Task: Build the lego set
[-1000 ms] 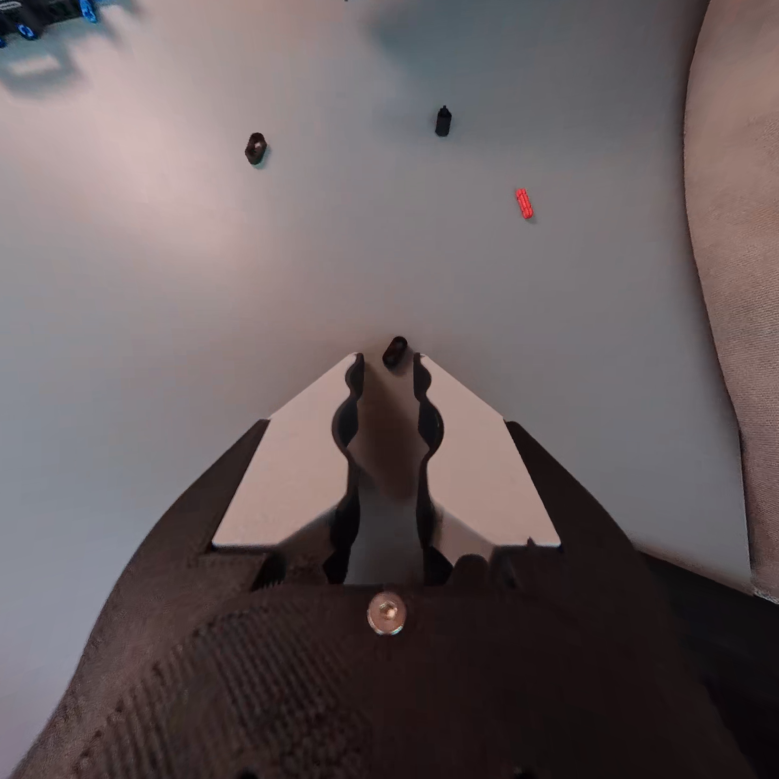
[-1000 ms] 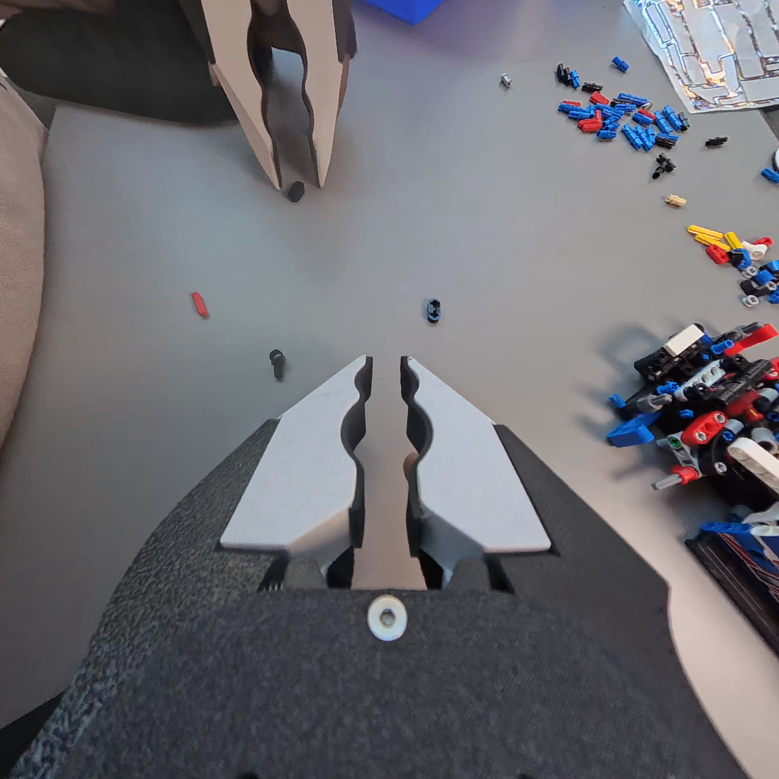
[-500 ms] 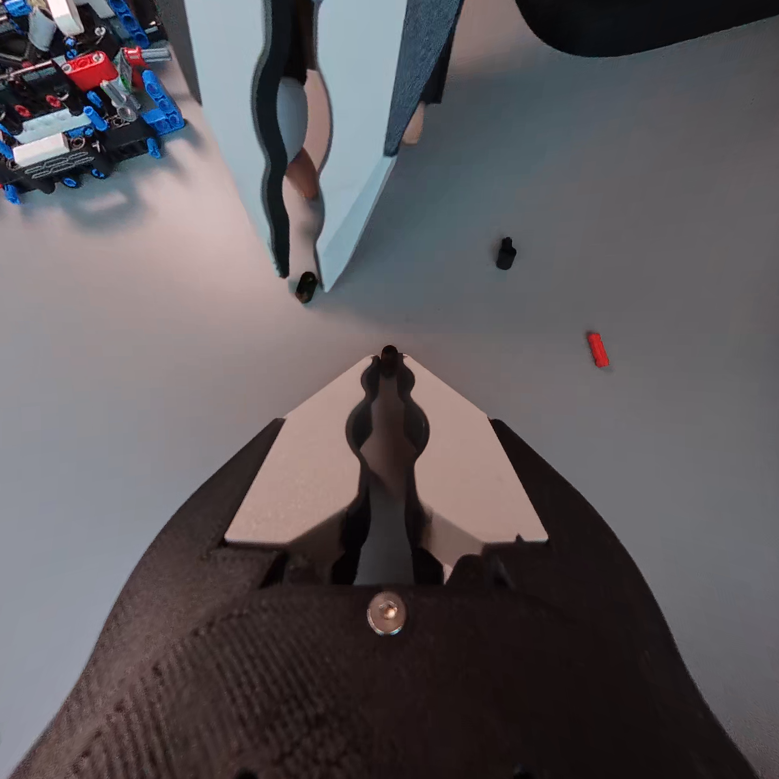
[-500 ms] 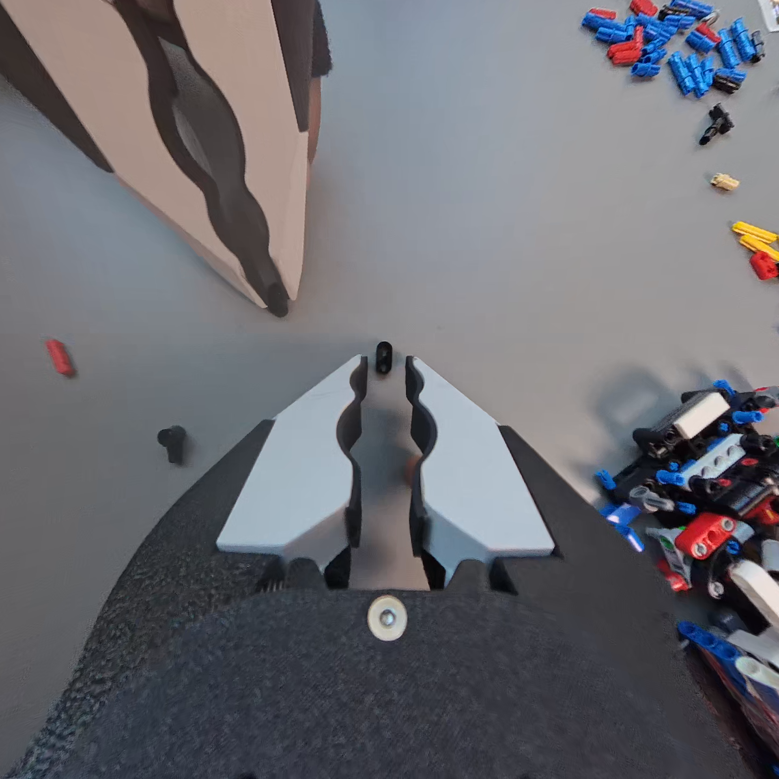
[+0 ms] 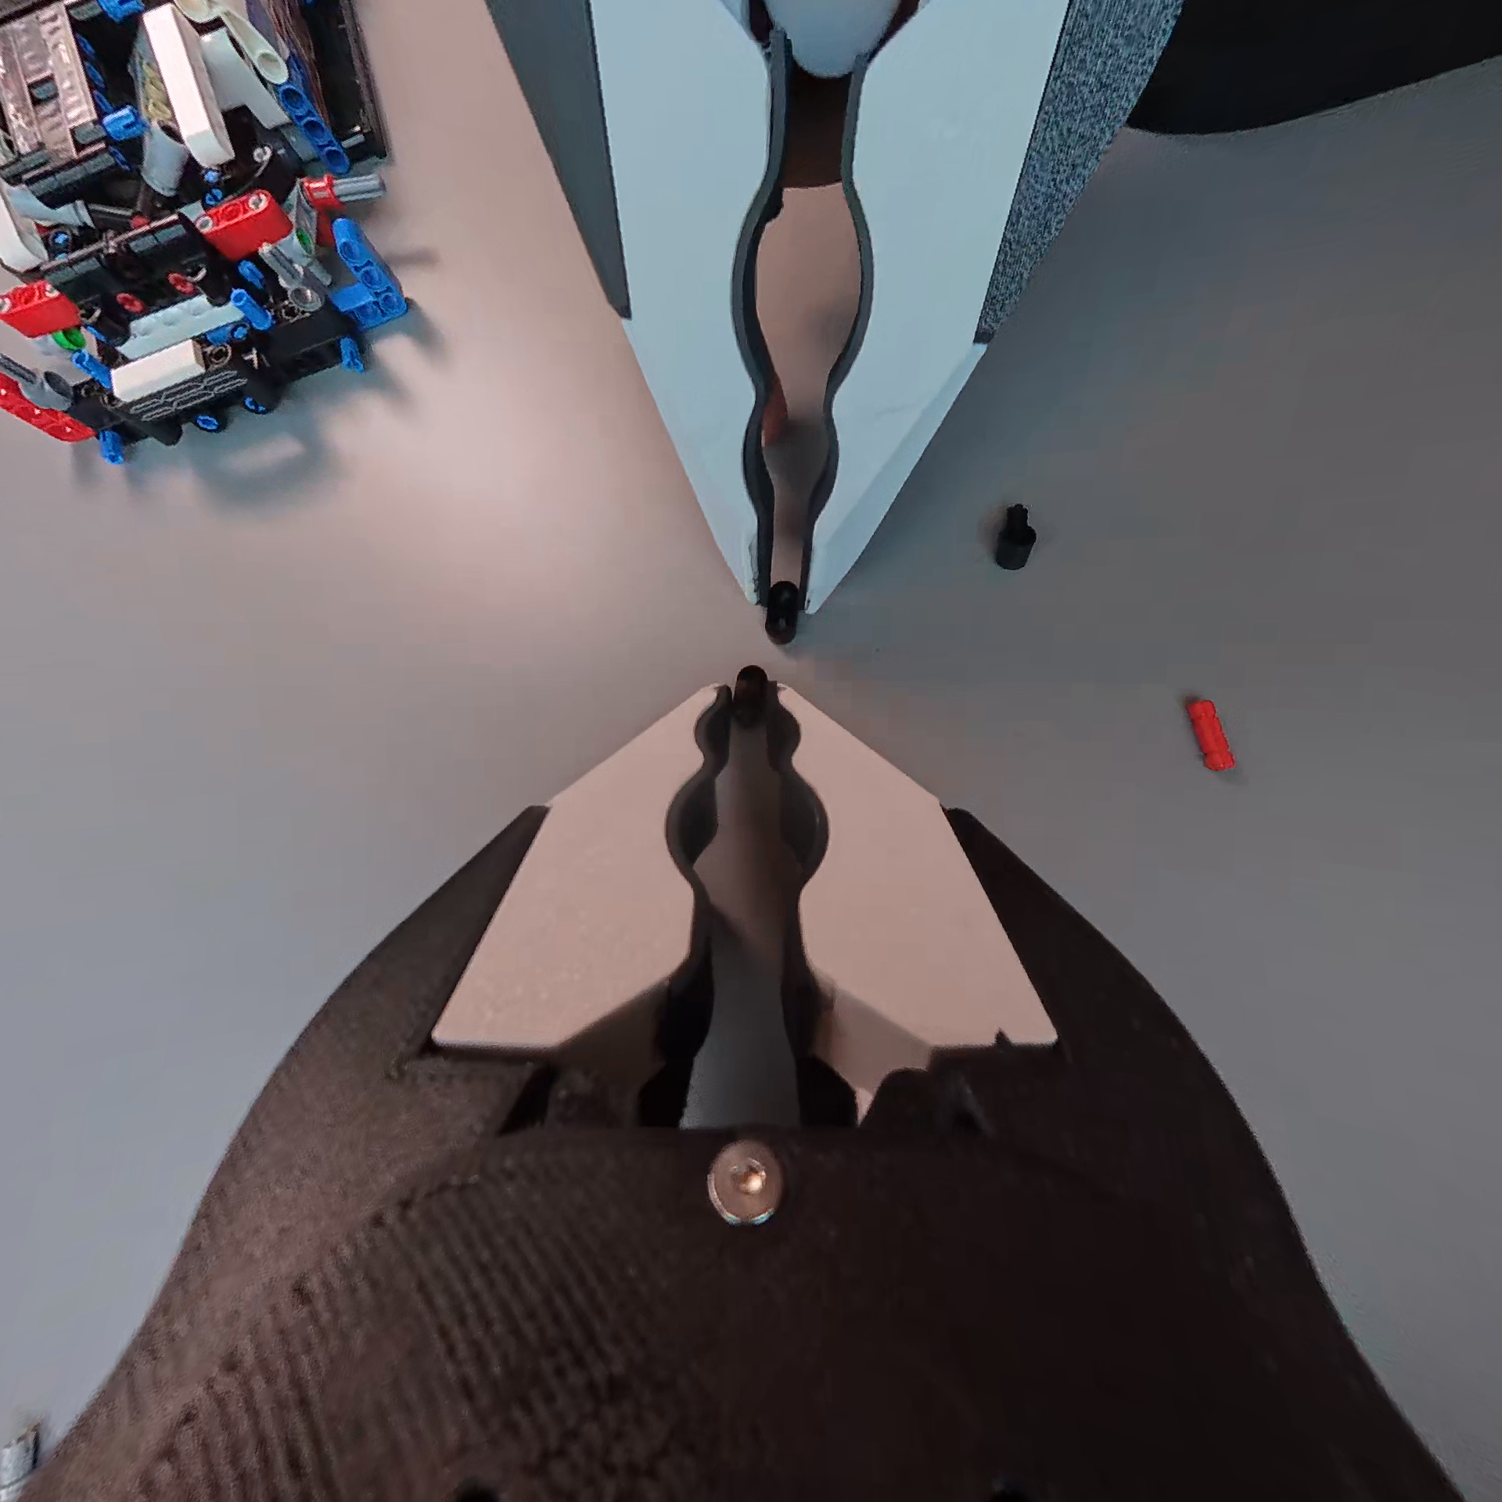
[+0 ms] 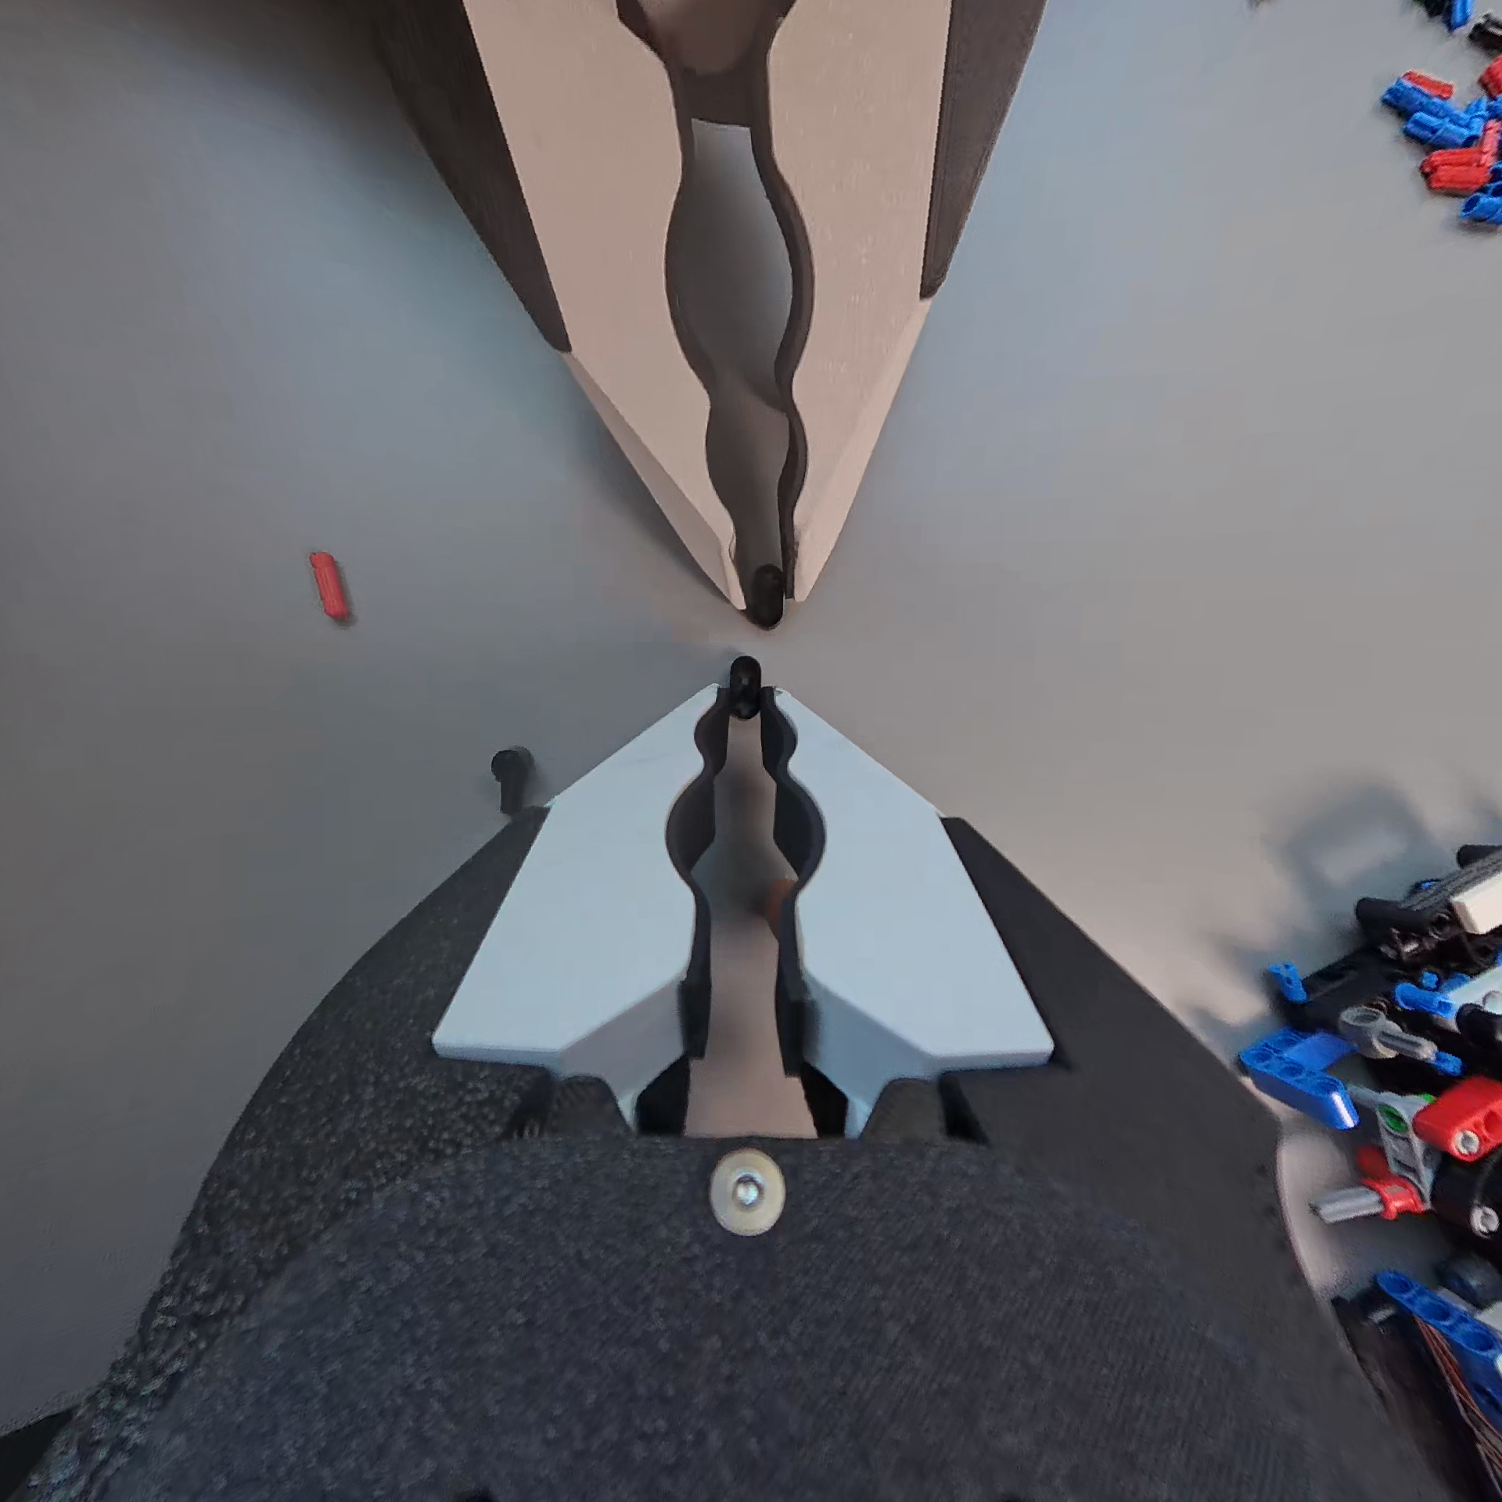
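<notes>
Two tools tip to tip, each pinching a tiny black piece

The left tool [image 5: 749, 691] has its fingers pressed in on a small black pin [image 5: 749, 689] that pokes out past the tips, and the right tool [image 6: 744, 689] is pinching a small black link piece [image 6: 744, 679] the same way. They face each other just above the grey bench [image 5: 325, 731], and the two pieces are very near but not touching. The half-built model [image 5: 187, 268], a mix of black, blue, red and white, sits well off to the right tool's side. A loose red pin [image 5: 1209, 734] and a black stubby pin [image 5: 1013, 536] lie on the bench on the other side. A heap of blue and red pins [image 6: 1455, 122] sits farther back in the right wrist view.
</notes>
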`<act>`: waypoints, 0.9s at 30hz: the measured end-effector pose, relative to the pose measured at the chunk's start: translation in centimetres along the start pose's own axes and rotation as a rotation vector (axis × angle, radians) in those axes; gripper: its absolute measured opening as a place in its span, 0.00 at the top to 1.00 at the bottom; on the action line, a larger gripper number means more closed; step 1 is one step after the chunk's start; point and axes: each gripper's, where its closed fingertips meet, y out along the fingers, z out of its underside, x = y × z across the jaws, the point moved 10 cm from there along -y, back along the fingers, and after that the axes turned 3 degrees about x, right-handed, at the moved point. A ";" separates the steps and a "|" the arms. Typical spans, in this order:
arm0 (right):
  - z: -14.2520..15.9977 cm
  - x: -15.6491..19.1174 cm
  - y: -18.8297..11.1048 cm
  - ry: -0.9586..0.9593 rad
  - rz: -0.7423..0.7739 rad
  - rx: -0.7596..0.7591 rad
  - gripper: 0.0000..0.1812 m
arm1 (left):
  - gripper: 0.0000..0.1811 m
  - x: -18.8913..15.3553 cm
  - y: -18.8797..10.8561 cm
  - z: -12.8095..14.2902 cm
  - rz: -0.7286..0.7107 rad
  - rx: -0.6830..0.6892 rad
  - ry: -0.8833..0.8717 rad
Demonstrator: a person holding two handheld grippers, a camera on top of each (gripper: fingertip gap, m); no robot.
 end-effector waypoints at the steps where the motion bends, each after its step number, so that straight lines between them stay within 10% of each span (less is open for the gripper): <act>1: -0.1 -0.1 0.1 0.001 0.005 -0.002 0.97 | 0.96 0.0 0.0 -0.1 -0.001 0.003 0.003; 16: -0.2 0.0 0.2 0.016 0.041 -0.035 0.96 | 0.88 0.1 0.0 0.3 -0.007 -0.045 -0.056; 27: 1.2 -1.9 -3.2 0.200 0.179 -0.436 0.92 | 0.83 1.9 -3.8 0.5 -0.215 -0.455 -0.252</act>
